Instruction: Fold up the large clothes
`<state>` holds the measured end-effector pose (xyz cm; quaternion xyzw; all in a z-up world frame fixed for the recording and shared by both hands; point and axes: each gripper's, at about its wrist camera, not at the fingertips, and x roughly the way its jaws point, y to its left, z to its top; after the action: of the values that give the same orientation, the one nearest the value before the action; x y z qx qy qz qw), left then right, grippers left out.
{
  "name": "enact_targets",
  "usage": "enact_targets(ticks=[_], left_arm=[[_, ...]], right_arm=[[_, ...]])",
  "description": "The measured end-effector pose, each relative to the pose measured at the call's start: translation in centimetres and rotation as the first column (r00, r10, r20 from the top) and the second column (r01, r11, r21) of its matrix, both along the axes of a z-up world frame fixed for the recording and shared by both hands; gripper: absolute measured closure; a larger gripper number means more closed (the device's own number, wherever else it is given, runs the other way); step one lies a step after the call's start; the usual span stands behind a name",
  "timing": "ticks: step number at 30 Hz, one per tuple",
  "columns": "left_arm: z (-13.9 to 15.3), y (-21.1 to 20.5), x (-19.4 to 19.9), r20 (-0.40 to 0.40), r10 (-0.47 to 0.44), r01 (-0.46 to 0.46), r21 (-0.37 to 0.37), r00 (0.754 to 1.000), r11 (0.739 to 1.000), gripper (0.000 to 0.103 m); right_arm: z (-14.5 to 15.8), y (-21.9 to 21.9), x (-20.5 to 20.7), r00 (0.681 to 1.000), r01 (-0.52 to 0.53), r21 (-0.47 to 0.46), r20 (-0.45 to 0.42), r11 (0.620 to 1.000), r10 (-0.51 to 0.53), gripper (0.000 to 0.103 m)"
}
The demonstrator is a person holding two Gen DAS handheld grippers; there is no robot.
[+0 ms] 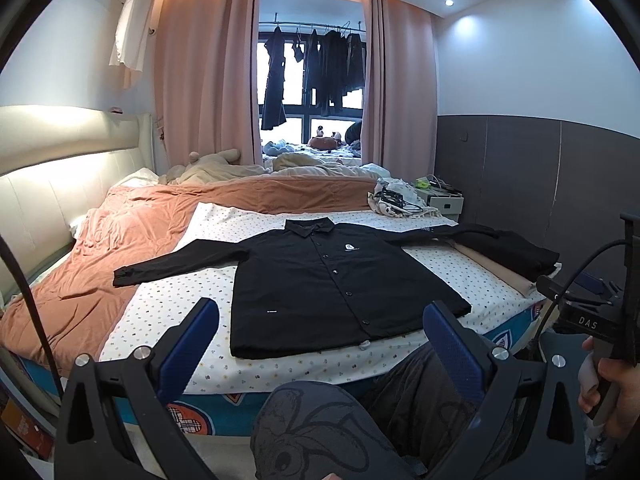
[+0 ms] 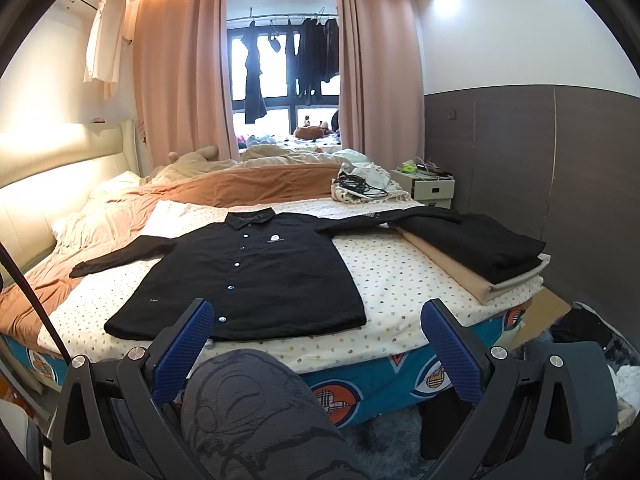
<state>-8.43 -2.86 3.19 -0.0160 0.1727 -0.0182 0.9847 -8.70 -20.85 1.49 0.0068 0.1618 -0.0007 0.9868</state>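
The black shirt lies flat and buttoned, front up, on the dotted sheet straight ahead of both my tongs, collar at the far end and hem toward me. Its sleeves are spread out to either side, one reaching left onto the orange blanket, the other running right toward the folded stack. Laid open like this, every edge is free to pick, which I judge is the point: nothing has been folded on it yet.

My left tongs hang spread wide, short of the hem and touching nothing. My right tongs are just as wide apart and empty, with the hem's right corner lying beyond the gap between them. I hold both back over my knee, clear of the cloth.

The stack of black and beige pieces sits ahead and to the right of my right tongs, near the bed's edge, probably finished work kept out of the way. Cables and a bundle lie beyond the collar.
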Motion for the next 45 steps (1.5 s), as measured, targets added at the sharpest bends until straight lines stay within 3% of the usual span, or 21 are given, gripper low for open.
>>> enact_targets(ticks=[13, 25, 36, 45], left_arm=[[0.0, 0.0, 0.1, -0.007, 0.001, -0.001, 0.011, 1.0, 1.0, 0.0], [-0.1, 0.5, 2.9, -0.041, -0.002, 0.003, 0.013, 0.999, 1.0, 0.0], [-0.5, 1.3, 8.6, -0.073, 0.021, -0.019, 0.024, 0.997, 1.0, 0.0], [-0.6, 3.4, 15.0, -0.1, 0.073, -0.072, 0.022, 0.992, 0.997, 0.0]], right_arm=[[-0.4, 0.3, 0.3, 1.0, 0.005, 0.0, 0.007, 1.0, -0.005, 0.0], [-0.6, 1.0, 2.6, 1.0, 0.004, -0.008, 0.008, 1.0, -0.004, 0.0], [-0.7, 1.6, 8.5, 0.999, -0.036, 0.011, -0.005, 0.999, 0.036, 0.0], [0.1, 2.0, 16.0, 0.994, -0.103, 0.028, -0.041, 0.994, 0.104, 0.0]])
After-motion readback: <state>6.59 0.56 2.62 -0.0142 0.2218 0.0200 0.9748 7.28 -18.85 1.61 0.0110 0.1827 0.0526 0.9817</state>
